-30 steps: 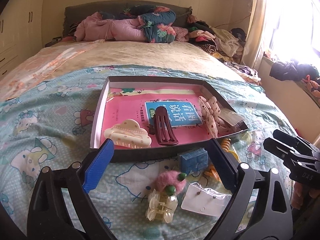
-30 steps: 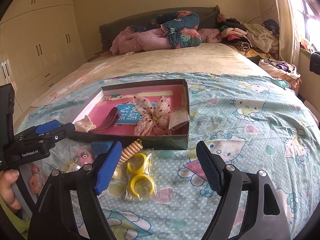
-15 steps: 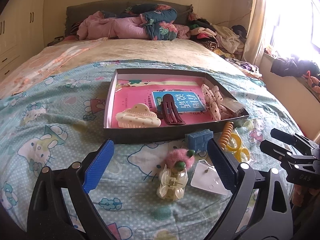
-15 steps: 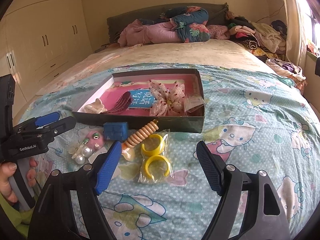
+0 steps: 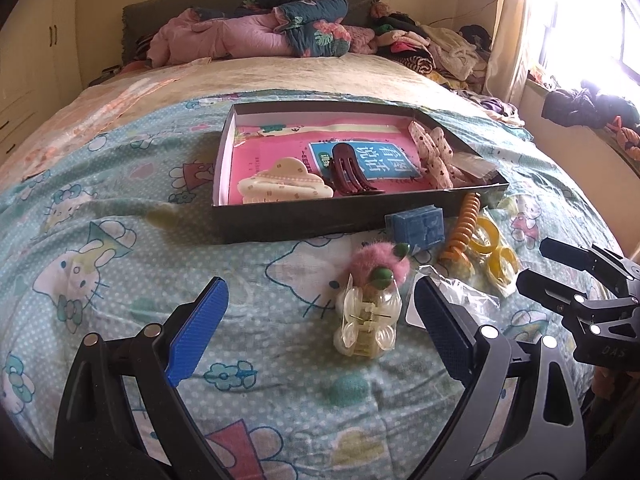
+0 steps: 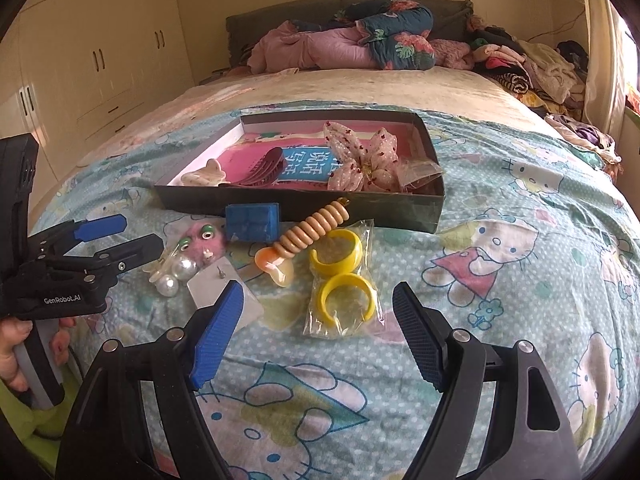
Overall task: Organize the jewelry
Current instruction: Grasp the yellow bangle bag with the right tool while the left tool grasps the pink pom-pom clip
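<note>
A dark shallow box [image 5: 304, 220] [image 6: 434, 206] with a pink bottom lies on the bed. It holds a cream claw clip [image 5: 284, 187], a maroon clip [image 5: 352, 168] and a dotted bow [image 6: 360, 152]. In front of it lie a blue block [image 5: 416, 226] [image 6: 252, 222], an orange spiral clip [image 6: 316, 228], bagged yellow rings [image 6: 340, 276], a pink furry clip [image 5: 380, 268], a clear pearl clip [image 5: 368, 320] and a white earring card [image 6: 220, 292]. My left gripper [image 5: 320, 330] is open over the clear clip. My right gripper [image 6: 318, 332] is open just short of the yellow rings.
The bed is covered with a light blue cartoon-cat sheet [image 6: 520, 260]. Pink and floral quilts [image 6: 360, 44] are piled at the headboard, loose clothes [image 6: 532, 68] at the far right. White wardrobes [image 6: 100, 52] stand left; a bright window [image 5: 580, 20] is right.
Both grippers have sunk and drawn back toward me, so the loose items in front of the box now sit higher, between the fingers. Both stay open and empty.
</note>
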The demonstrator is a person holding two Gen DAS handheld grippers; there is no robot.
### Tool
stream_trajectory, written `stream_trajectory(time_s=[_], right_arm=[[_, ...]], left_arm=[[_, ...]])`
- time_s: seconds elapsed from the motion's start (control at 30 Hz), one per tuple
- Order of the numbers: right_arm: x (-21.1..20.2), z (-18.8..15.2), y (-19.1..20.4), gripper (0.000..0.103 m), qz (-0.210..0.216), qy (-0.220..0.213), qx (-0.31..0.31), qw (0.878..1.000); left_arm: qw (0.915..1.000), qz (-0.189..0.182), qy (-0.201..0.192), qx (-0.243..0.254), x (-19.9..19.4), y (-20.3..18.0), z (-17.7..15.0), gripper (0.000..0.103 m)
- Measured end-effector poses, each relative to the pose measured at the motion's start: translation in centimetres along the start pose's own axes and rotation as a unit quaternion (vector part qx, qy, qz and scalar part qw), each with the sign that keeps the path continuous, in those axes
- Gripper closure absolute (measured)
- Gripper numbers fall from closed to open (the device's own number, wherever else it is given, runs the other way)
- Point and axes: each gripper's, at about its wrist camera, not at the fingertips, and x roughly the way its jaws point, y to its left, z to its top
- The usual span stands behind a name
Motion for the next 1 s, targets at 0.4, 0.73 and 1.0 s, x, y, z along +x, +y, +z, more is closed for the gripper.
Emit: stream_trajectory(time_s=[0.4,0.73,1.0], right_arm=[[2.2,-0.4,-1.3,0.028,-0.018,0.021,0.016,0.999],[4.7,0.1,-1.9,0.038,-0.036,0.039,0.018,0.998],[5.0,-0.1,-1.3,0.062,-0.032,0.032,-0.009,0.999]], left_arm=[[0.9989,-0.021,0.033,0.025,3.6,-1.0,1.1,0.023],[0.9970,-0.042,0.053,0.039,5.2,-1.9,1.7,0.047],[0.9954,-0.059,0.051,0.056,5.0,-3.3,1.6,0.078]])
